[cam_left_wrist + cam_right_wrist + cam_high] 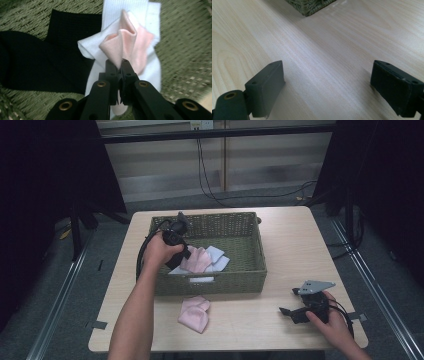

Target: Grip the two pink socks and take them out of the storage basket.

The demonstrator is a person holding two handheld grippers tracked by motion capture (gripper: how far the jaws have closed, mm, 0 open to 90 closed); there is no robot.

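We see the left gripper inside the green woven basket, jaws pinched tight on a fold of the pink sock. No earlier frame, so we report only the grip: pads pressed together with pink fabric caught between the tips, the sock peaking up just beyond them. Under that sock, and spreading past the fingertips on both sides, lies a white sock. To the left of the fingers in the left gripper view sits a black sock, touching the white one. In the high view the left hand holds the gripper over the basket's left half.

The right gripper rests low over the bare wooden table, jaws spread wide, nothing between them. A corner of the basket shows well ahead of its fingers. In the high view the right hand sits near the table's front right corner.

A second pink sock lies on the table just outside the basket's front wall, between the two grippers, well apart from both.
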